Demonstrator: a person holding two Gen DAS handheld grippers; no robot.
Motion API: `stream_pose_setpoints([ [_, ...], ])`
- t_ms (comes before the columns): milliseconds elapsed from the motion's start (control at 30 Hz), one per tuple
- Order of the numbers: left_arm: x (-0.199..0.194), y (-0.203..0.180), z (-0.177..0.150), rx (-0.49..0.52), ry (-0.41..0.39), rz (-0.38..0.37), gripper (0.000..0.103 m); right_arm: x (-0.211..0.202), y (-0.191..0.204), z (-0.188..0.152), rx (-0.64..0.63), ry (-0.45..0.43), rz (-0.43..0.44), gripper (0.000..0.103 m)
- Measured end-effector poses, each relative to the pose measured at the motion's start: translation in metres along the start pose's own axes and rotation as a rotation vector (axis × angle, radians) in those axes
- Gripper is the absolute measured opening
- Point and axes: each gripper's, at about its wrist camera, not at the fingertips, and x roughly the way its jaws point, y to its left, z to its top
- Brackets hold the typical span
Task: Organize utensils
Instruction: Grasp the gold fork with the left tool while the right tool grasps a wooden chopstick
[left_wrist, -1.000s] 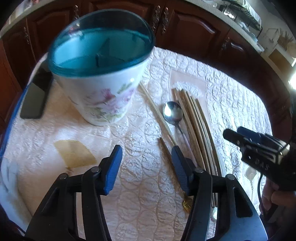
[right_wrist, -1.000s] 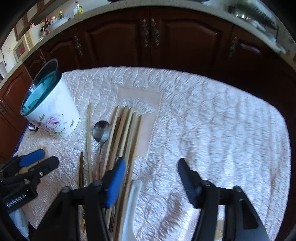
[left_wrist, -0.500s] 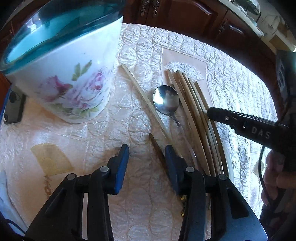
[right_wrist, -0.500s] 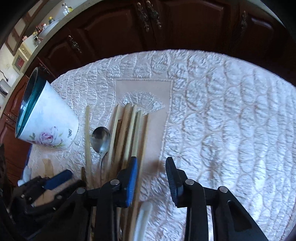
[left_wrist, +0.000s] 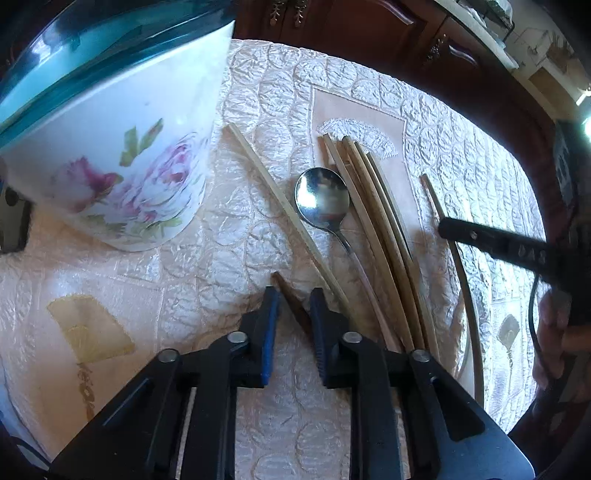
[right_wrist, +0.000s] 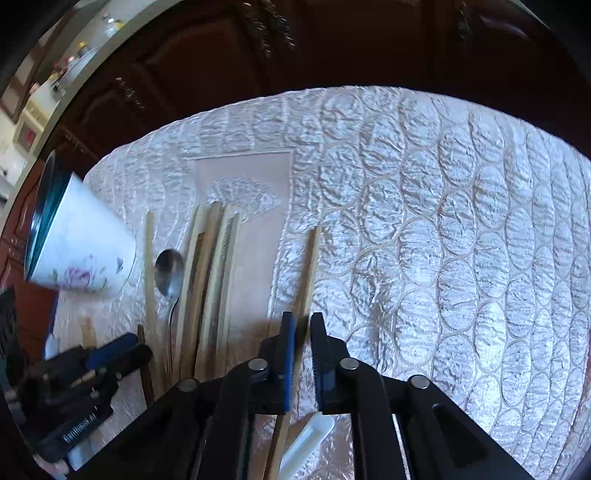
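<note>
Here, left gripper angled down over the quilted cloth, jaws closing around a dark brown stick, pads not quite pressing it. Right gripper likewise closing around a pale chopstick lying apart from the bundle, contact unclear. Between them, flat on the cloth: a spoon, one more chopstick beside it. Upper left, standing upright, a floral cup with a teal rim.
</note>
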Motion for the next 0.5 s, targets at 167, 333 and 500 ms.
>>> stream_pose_setpoints([
  [167, -0.006, 0.003, -0.003, -0.004, -0.004, -0.04, 0.009, 0.014, 0.001, 0.025, 0.006, -0.001, 0.02, 0.01],
  [333, -0.038, 0.005, -0.005, 0.016, -0.057, -0.076, 0.006, -0.002, 0.012, 0.029, -0.027, -0.051, 0.031, 0.005],
  [500, -0.075, 0.01, -0.014, 0.047, -0.11, -0.094, 0.006, -0.062, 0.026, 0.025, -0.063, -0.179, 0.092, 0.005],
])
